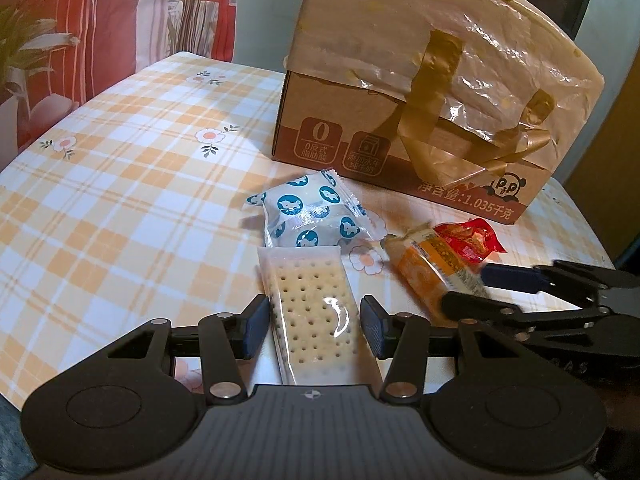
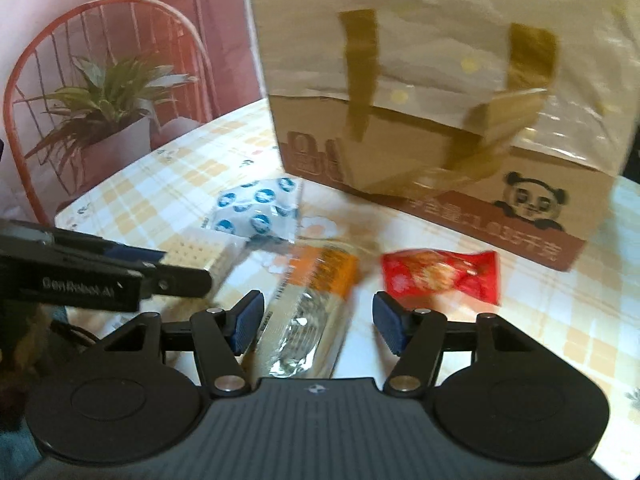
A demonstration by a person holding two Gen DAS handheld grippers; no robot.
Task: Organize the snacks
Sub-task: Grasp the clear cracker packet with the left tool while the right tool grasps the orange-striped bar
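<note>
Cracker pack (image 1: 316, 316) between parted left fingers (image 1: 256, 326); orange pack (image 2: 308, 304), blurred, between parted right fingers (image 2: 386, 322)

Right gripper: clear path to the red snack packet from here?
Probably yes. The red packet lies bare on the tablecloth just beyond the right gripper, whose open fingers straddle the orange packet; that stays unclamped.

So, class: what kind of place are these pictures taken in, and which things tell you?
Probably a home dining area: a table with a checked floral tablecloth, a red metal chair beside it, and a potted plant behind.
</note>
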